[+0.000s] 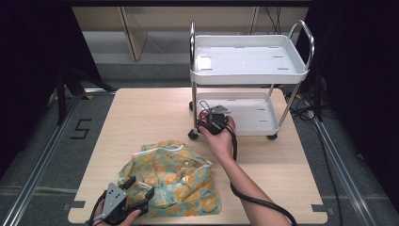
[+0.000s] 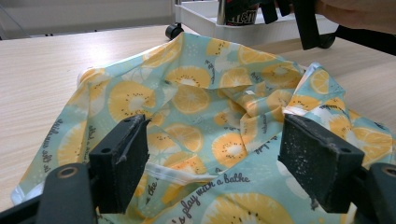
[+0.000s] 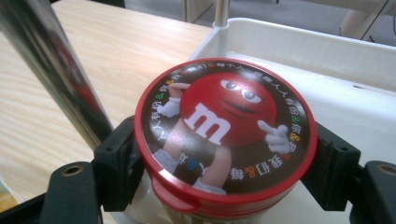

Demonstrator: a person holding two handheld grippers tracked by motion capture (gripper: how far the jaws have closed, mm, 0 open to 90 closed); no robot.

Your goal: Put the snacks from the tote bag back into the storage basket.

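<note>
Right gripper [image 1: 212,123], arm outstretched, jaws clamped on candy tub [image 3: 225,135]; left gripper [image 1: 126,200] jaws apart

One tub [image 3: 225,135], one cloth [image 1: 174,176], one cart [image 1: 249,59]

High cam overhead; claw cams close; all share table [image 1: 150,117].

Red-lidded candy tub [image 3: 224,140] between right gripper [image 3: 224,168] pads — over the white cart tray [image 3: 327,79]; chrome post [image 3: 51,70] alongside
</note>
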